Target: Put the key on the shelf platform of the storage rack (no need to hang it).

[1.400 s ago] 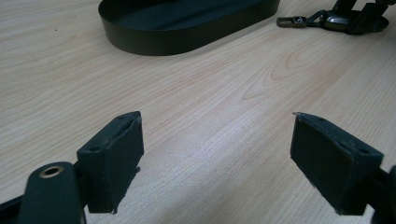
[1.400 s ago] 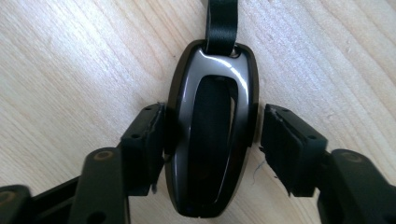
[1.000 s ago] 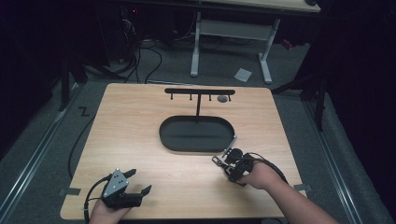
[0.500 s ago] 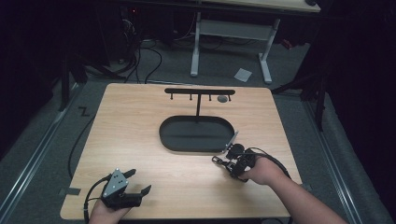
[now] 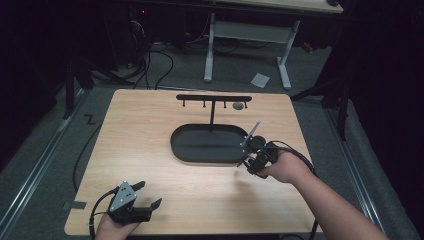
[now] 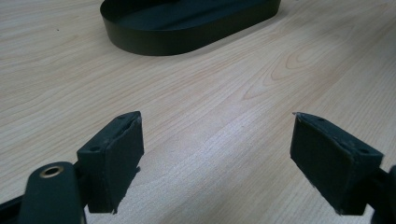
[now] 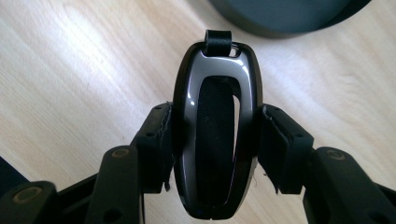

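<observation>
A glossy black key fob with a short strap loop at its top sits upright between the pads of my right gripper, which is shut on its two sides. In the high view the right gripper hangs above the table at the right end of the black oval tray. The tray's rim lies just beyond the fob. My left gripper rests near the front left of the table, and its jaws stand wide open over bare wood with nothing between them.
A black T-shaped hook stand rises from the tray's far side, with a small grey item under its right end. The tray wall lies ahead of the left gripper. Desk legs and cables stand beyond the table.
My right gripper has lifted off the table with the key fob and come a little closer to the tray's right end. The left gripper has stayed where it was.
</observation>
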### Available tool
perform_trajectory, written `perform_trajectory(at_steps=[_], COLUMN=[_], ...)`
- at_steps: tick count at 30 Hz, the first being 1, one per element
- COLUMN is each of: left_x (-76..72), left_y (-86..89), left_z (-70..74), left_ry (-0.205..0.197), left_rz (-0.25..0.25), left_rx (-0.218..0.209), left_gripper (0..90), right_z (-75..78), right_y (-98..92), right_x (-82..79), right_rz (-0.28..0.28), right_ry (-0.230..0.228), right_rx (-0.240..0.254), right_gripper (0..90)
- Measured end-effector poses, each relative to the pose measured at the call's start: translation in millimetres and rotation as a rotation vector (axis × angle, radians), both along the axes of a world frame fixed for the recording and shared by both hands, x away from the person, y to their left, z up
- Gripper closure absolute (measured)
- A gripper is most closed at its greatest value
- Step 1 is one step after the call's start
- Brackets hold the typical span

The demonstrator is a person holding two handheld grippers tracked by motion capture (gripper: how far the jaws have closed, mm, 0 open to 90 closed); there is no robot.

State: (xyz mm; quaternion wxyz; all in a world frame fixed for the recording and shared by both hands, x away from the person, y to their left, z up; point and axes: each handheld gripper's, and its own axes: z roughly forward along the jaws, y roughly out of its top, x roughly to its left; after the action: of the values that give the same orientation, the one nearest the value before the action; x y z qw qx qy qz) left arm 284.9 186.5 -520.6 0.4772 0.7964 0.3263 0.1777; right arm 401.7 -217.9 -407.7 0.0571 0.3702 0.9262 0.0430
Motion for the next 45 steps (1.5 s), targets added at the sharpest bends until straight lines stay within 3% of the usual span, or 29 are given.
perform_trajectory(at_steps=[17,37,45], left_x=[-0.2,-0.8,-1.0], left_y=[1.5,3.3,3.3], left_z=[0.2,0.4,0.3], left_ry=[0.000,0.001,0.003], left_rz=[0.002,-0.001,-0.007], left_rx=[-0.003,-0.007,-0.006], left_gripper=[18.1,18.2,18.2], right_z=[15.1,-7.5,-13.6], right_y=[24.5,61.0,71.2], right_x=[37.3,85.3,96.6], right_rz=[0.012,-0.007,-0.008], right_ry=[-0.026,-0.041,-0.038], right_rx=[-0.016,-0.028,-0.022], right_gripper=[48.8,48.8,48.8])
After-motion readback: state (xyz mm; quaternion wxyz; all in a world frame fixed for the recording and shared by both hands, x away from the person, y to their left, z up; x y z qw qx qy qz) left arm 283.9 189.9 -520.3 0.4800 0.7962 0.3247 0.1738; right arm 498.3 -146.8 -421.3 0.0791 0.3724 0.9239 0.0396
